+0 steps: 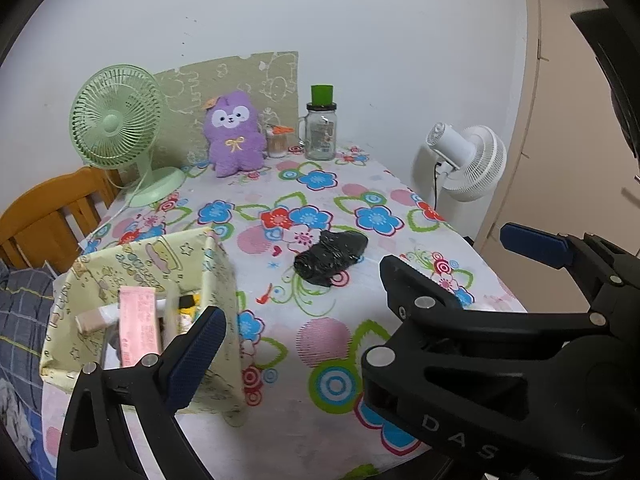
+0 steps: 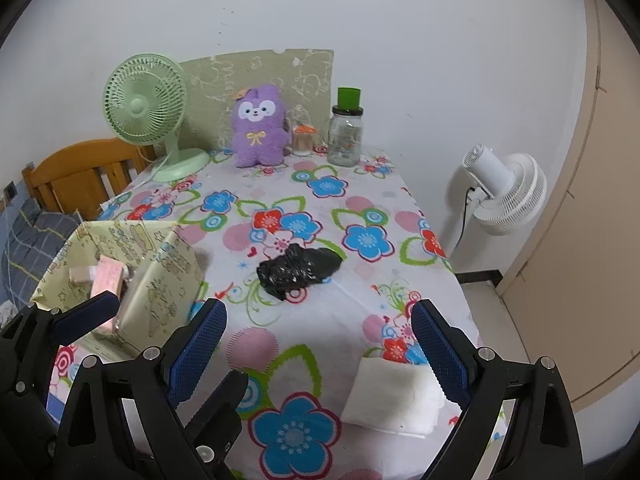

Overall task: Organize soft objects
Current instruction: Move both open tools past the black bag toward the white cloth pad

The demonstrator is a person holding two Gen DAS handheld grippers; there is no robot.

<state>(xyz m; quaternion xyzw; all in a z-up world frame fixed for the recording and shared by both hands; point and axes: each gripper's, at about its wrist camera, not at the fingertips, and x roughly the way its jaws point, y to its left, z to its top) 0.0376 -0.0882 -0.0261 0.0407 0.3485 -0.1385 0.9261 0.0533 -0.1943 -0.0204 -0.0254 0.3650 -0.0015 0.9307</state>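
A purple plush toy (image 1: 234,136) (image 2: 260,126) sits upright at the back of the flowered table. A crumpled black plastic bundle (image 1: 330,256) (image 2: 298,266) lies mid-table. A folded white cloth (image 2: 394,396) rests near the front edge, between my right gripper's fingers and below them. A box wrapped in pale yellow paper (image 1: 218,280) (image 2: 168,276) stands at the left and holds a pink packet (image 1: 140,328) and other small items. My left gripper (image 1: 320,360) hovers open beside the box; its right finger is hidden behind the right gripper (image 1: 444,248). My right gripper (image 2: 318,344) is open and empty.
A green desk fan (image 1: 116,120), a small jar (image 1: 278,142) and a glass jar with a green lid (image 1: 320,132) stand along the back wall. A white fan (image 2: 504,196) stands on the floor past the table's right edge. A wooden headboard (image 1: 48,212) is at the left.
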